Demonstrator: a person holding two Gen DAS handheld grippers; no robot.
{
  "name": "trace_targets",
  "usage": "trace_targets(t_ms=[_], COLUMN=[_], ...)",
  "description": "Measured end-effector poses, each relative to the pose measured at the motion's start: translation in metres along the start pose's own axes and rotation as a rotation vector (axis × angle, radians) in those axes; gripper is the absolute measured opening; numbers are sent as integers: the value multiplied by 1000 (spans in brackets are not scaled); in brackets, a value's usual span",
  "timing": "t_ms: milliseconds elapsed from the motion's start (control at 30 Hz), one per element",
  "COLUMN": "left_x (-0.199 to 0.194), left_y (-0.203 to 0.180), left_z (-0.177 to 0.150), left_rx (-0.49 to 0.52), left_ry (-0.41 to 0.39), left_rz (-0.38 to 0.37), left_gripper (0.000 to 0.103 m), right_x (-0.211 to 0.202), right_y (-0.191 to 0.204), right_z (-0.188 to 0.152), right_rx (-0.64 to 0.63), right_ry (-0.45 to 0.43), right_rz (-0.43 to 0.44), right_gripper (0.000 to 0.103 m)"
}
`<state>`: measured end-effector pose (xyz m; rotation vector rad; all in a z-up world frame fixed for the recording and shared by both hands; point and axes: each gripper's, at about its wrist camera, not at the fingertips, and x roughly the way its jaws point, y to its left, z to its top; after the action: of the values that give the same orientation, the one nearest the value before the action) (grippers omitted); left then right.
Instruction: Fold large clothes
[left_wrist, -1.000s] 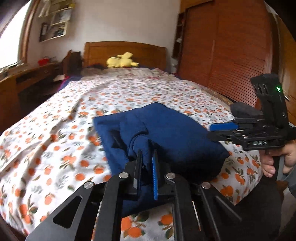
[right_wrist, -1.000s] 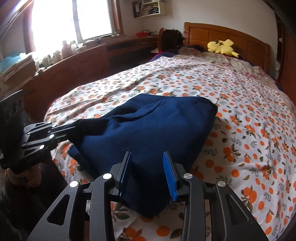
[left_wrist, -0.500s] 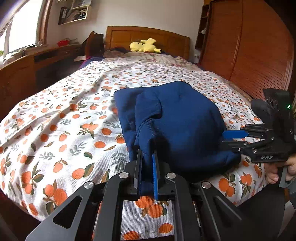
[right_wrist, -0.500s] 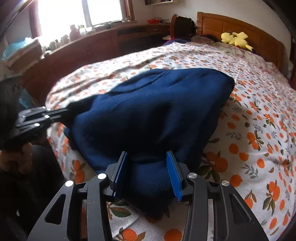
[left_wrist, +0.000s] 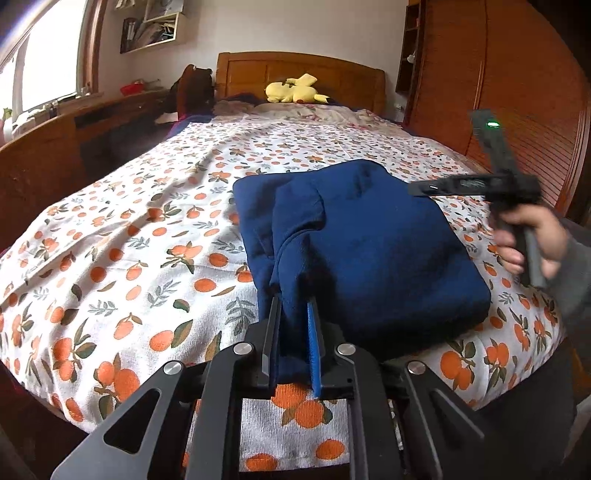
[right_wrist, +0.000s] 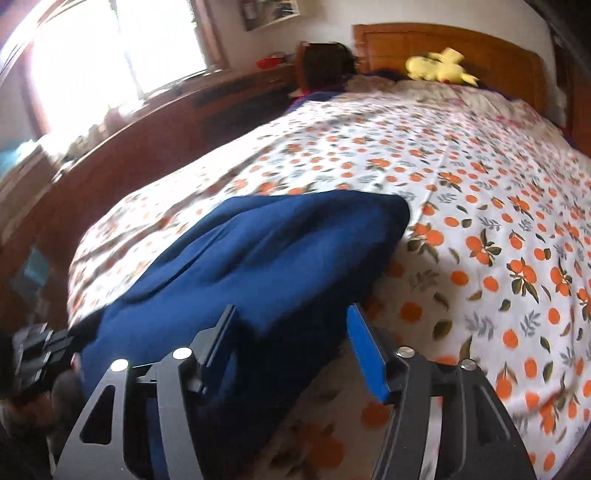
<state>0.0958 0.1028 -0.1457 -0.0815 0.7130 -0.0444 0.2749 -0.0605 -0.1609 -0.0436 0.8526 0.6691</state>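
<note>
Left claw pinching navy garment, no readable labels

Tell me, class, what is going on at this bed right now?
A person is folding a navy blue garment on the orange-print bedspread. The left tool is shut on a fold at the garment's near edge. The right tool is open, raised above the garment's other end and holding nothing.

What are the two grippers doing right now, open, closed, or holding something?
Left gripper: closed on a fold of the blue garment.
Right gripper: open, holding nothing, raised just above the garment's near edge.
</note>
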Motion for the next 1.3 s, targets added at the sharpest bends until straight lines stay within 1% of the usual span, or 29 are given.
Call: trace_targets(t_ms=[100,133,233,267,367,500,567,800,967,1000,1067,1100,1133,1200,1233,1300], left_x=[0,-1,-3,-6,-13,-17,-17,-7,8,11,17,19,21,21,21,16], left_y=[2,4,10,12,14,16,18,17,15,15,15,14,13,10,11,13], left_z=[0,0,-1,-1,-3,-13,-16,-24,-27,-27,-27,-26,-27,-27,-27,-25], left_rx=[1,-3,-23,-27,-31,-38,-46,-62,-80,-84,-91,-84,-78,-64,-59,-68], left_ry=[-2,-3,-2,-5,2,21,24,46,67,68,70,68,76,79,75,49], left_rz=[-15,-21,-33,-35,-19,-21,-24,-66,-99,-106,-118,-124,-147,-159,-158,-167], left_gripper=[15,17,26,27,34,38,43,44,45,45,44,40,28,16,14,10], right_x=[26,38,65,72,76,79,79,77,77,77,76,73,70,65,60,51], right_y=[-14,-21,-35,-39,-42,-41,-41,-41,-40,-39,-36,-34,-32,-30,-28,-23], right_z=[13,17,23,25,26,28,28,28,28,28,29,31,33,37,40,45], right_rx=[32,49,90,103,106,91,89,96,100,99,97,97,93,93,90,68], right_ry=[37,60,122,140,151,166,167,165,165,164,160,154,143,128,113,83], right_rz=[-35,-39,-27,-13,-3,-9,-12,-28,-32,-32,-25,-22,-31,-43,-43,-49], right_gripper=[58,58,58,58,58,58,58,58,57,55,46,36,22,13,9,4])
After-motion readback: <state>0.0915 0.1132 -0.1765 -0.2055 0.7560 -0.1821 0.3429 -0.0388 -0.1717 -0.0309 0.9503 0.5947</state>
